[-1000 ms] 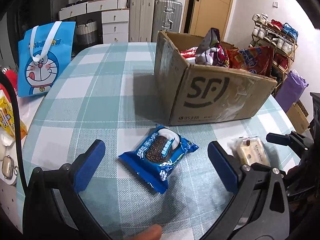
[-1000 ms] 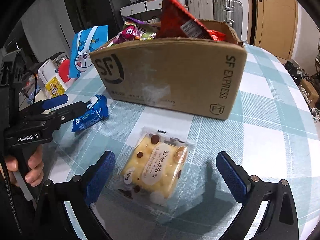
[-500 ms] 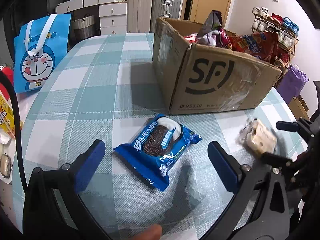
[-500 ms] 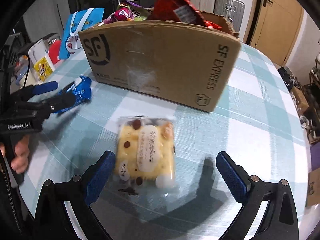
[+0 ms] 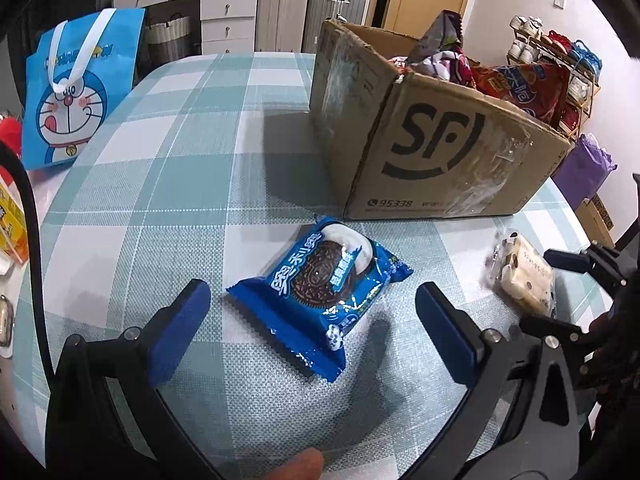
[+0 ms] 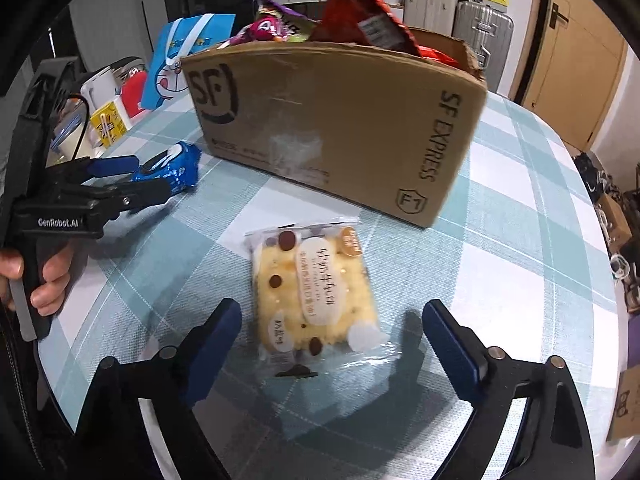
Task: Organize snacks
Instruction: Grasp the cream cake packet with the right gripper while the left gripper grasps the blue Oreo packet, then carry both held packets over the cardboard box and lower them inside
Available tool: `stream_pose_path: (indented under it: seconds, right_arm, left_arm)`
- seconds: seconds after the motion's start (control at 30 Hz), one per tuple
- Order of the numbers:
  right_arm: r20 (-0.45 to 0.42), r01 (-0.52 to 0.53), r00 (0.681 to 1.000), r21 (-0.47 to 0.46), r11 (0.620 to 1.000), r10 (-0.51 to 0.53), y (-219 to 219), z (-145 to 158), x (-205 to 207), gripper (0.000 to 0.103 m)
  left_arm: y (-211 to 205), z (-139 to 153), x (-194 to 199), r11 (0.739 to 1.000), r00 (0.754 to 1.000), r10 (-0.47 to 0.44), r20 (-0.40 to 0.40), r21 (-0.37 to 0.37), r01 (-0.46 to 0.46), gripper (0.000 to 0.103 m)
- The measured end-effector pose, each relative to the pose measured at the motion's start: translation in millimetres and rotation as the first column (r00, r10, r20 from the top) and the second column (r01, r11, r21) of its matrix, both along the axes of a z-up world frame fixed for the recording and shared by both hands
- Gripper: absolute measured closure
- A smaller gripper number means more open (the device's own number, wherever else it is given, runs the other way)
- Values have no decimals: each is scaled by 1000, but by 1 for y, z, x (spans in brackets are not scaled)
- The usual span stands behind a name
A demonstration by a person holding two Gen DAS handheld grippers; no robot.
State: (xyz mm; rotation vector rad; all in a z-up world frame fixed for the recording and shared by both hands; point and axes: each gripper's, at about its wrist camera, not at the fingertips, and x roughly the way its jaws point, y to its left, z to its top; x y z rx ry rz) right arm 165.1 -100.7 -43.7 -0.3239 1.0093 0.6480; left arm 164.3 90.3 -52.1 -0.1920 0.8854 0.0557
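Blue-padded left tool (image 5: 312,320) wide open, right tool (image 6: 332,332) too

My left gripper (image 5: 312,320) straddles the Oreo packet (image 5: 320,292) lying on the table (image 5: 160,200), fingers wide on either side. To its right lies the cake packet (image 6: 316,292), between my right gripper's (image 6: 332,336) spread fingers. Behind both stands the SF cardboard box (image 5: 440,152), snack bags (image 6: 360,12) inside. The Doraemon bag (image 5: 76,88) stands far left.
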Motion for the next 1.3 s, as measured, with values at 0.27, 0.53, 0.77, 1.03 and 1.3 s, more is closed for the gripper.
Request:
stream_pose_path:
  seconds: [0.27, 0.53, 0.77, 1.03, 1.3]
  right_arm:
    - [24, -37, 999, 12, 999, 37, 2, 4, -7, 44]
    - [20, -45, 999, 59, 997, 44, -4, 11, -7, 45]
    - [9, -46, 999, 66, 997, 45, -6, 10, -5, 45]
    - [12, -45, 999, 71, 996, 44, -7, 10, -7, 45]
    - [18, -43, 999, 79, 996, 42, -7, 12, -6, 45]
  left_arm:
    - [-2, -1, 1, 1000, 1000, -5, -9, 3, 5, 1]
    - [0, -2, 5, 1000, 1000, -11, -12, -6, 11, 1]
    - [1, -2, 6, 1000, 1000, -17, -6, -18, 17, 18]
    - [-8, 0, 2, 997, 997, -70, 19, -18, 71, 53]
    - [-10, 2, -1, 996, 996, -82, 35, -30, 83, 62]
